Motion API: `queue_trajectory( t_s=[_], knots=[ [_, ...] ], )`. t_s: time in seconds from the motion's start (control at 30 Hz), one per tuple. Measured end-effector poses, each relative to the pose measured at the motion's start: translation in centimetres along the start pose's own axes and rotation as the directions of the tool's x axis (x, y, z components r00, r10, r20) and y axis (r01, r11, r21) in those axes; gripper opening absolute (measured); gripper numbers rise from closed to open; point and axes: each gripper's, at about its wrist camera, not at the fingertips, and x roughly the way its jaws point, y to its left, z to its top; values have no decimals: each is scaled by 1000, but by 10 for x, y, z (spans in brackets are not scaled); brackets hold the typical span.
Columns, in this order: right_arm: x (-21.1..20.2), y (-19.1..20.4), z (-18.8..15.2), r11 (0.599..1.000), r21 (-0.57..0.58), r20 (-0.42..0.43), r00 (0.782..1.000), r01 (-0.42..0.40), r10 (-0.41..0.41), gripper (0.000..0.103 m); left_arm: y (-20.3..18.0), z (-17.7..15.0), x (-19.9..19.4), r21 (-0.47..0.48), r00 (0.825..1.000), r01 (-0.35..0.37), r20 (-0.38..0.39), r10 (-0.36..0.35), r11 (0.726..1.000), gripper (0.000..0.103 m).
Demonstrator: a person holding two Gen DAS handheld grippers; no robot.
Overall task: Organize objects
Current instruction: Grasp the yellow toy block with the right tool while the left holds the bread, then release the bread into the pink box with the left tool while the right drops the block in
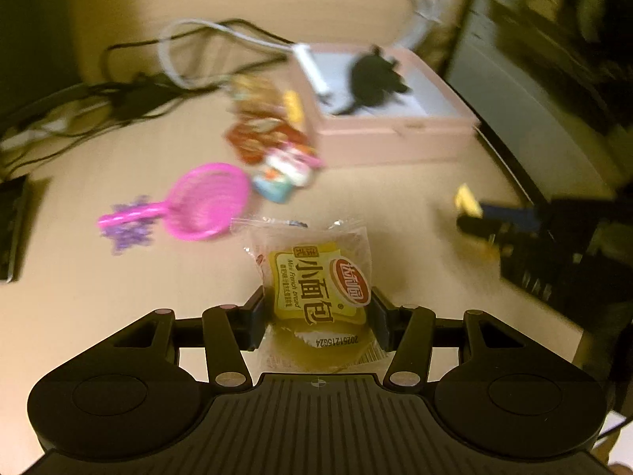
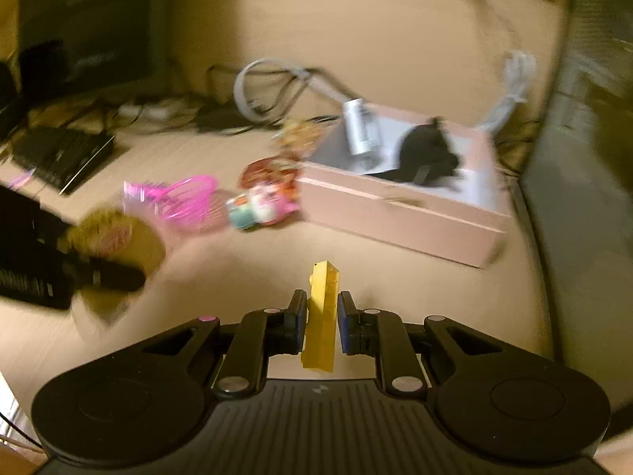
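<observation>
My left gripper (image 1: 318, 316) is shut on a packet of mini French bread (image 1: 316, 277) and holds it above the table. It shows blurred in the right wrist view (image 2: 114, 237). My right gripper (image 2: 322, 320) is shut on a yellow block (image 2: 322, 312), also seen in the left wrist view (image 1: 467, 199). A pink box (image 1: 395, 134) (image 2: 399, 213) stands ahead with a black object (image 1: 376, 79) (image 2: 427, 154) and a white item (image 2: 360, 126) inside.
A pink toy strainer (image 1: 205, 202) (image 2: 186, 198), snack packets (image 1: 269, 134) (image 2: 273, 174) and a small toy (image 1: 281, 178) (image 2: 253, 206) lie left of the box. Cables (image 1: 118, 95) (image 2: 261, 87) run along the back. A keyboard (image 2: 59, 158) sits far left. A dark cabinet (image 1: 534, 111) stands right.
</observation>
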Motion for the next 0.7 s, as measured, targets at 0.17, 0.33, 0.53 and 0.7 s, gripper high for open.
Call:
queue_trajectory(
  t_s=[0.17,0.33,0.53,0.7],
  knots=[
    [-24,-28,-10,994,84,55,996,67,-72,16,-20,17,5,40,997,77,17,-78,996,56],
    [-45,-44,-21,983,161,95,990,92,-108,16,-24,75,3,29,982,116,149,-119,993,56],
    [-59,-54,-33,964,248,119,984,98,-131,16,-30,158,20,-10,925,200,333,-186,980,57],
    [-64,-55,-38,956,273,127,982,104,-143,16,-37,181,76,2,940,189,288,-181,982,56]
  ],
)
